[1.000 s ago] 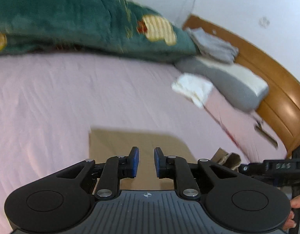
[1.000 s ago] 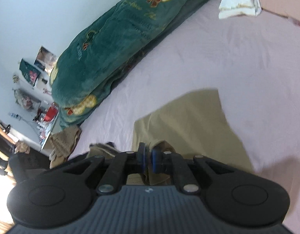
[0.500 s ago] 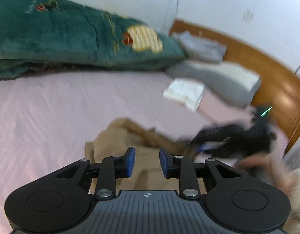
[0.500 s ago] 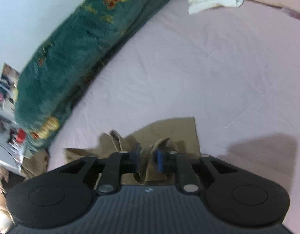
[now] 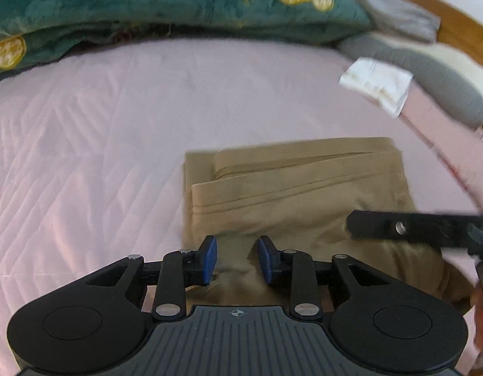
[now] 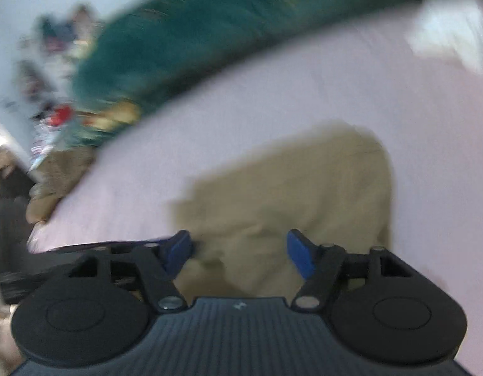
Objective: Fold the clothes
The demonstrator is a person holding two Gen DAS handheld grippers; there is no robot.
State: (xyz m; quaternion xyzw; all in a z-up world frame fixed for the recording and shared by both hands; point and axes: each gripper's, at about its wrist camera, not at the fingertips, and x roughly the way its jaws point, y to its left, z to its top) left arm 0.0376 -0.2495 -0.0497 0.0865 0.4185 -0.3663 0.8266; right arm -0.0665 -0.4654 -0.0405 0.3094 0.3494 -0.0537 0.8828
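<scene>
1. Tan garment (image 5: 291,194) now lies folded flat on the pink bedsheet (image 5: 100,144), below the green blanket (image 5: 147,0)
2. Right gripper (image 6: 238,250) just released it, jaws wide apart
3. Left gripper (image 5: 236,258) parted, empty; fold looks done

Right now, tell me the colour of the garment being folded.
Tan garment; clearest in the left wrist view.
</scene>
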